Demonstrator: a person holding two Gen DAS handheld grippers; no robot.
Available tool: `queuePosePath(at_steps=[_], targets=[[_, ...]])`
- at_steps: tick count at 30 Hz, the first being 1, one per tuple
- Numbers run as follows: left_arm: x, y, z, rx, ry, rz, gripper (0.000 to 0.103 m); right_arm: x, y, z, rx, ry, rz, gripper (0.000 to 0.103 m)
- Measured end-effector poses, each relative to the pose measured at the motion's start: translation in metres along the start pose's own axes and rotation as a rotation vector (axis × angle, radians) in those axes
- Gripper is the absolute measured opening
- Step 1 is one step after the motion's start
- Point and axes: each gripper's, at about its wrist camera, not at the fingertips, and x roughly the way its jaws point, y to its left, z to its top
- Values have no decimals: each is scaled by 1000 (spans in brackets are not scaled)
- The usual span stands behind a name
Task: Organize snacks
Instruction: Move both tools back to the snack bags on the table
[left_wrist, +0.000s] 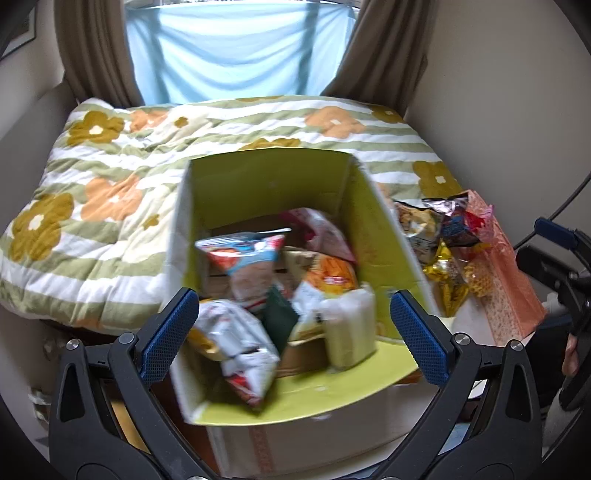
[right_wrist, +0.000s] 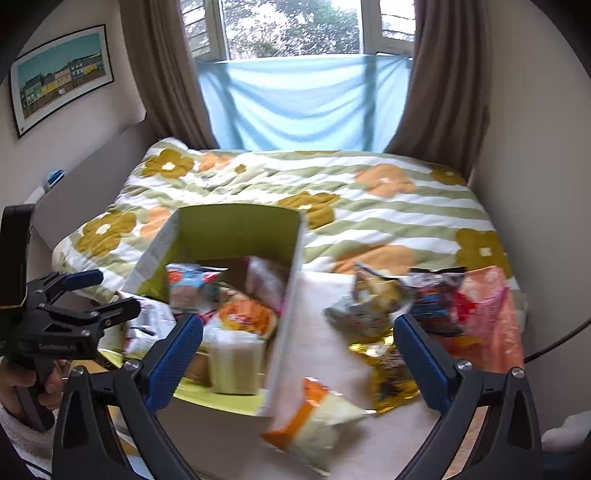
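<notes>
An open cardboard box with green inner flaps (left_wrist: 280, 177) (right_wrist: 236, 225) stands at the foot of the bed and holds several snack packets, among them a red and blue bag (left_wrist: 247, 258) and a pale yellow pack (left_wrist: 347, 328) (right_wrist: 234, 363). My left gripper (left_wrist: 293, 332) is open and empty above the box's near side. My right gripper (right_wrist: 297, 358) is open and empty. An orange and white snack bag (right_wrist: 314, 421) lies blurred just right of the box below it. A loose pile of snacks (right_wrist: 399, 314) (left_wrist: 443, 243) lies further right.
A bed with a flower-patterned striped quilt (left_wrist: 110, 166) (right_wrist: 369, 192) lies behind the box. An orange patterned bag (left_wrist: 506, 280) (right_wrist: 487, 314) sits at the far right. Curtains and a blue cloth hang at the window. Walls close in on both sides.
</notes>
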Motion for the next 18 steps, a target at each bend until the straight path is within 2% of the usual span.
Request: queuePosePath(at_steps=[3, 7, 10, 15, 18], targets=[[0, -26, -2, -5, -7, 6, 103, -6, -29, -3, -11, -7, -15, 103], [3, -65, -11, -43, -4, 34, 103, -1, -65, -9, -40, 22, 30, 103], [11, -93, -22, -86, 5, 26, 103, 7, -91, -16, -85, 60, 61, 103], [22, -140, -52, -174, 8, 74, 103, 23, -126, -29, -153, 113, 147, 103], [28, -165, -69, -190, -1, 124, 103, 36, -141, -34, -207, 133, 214, 103]])
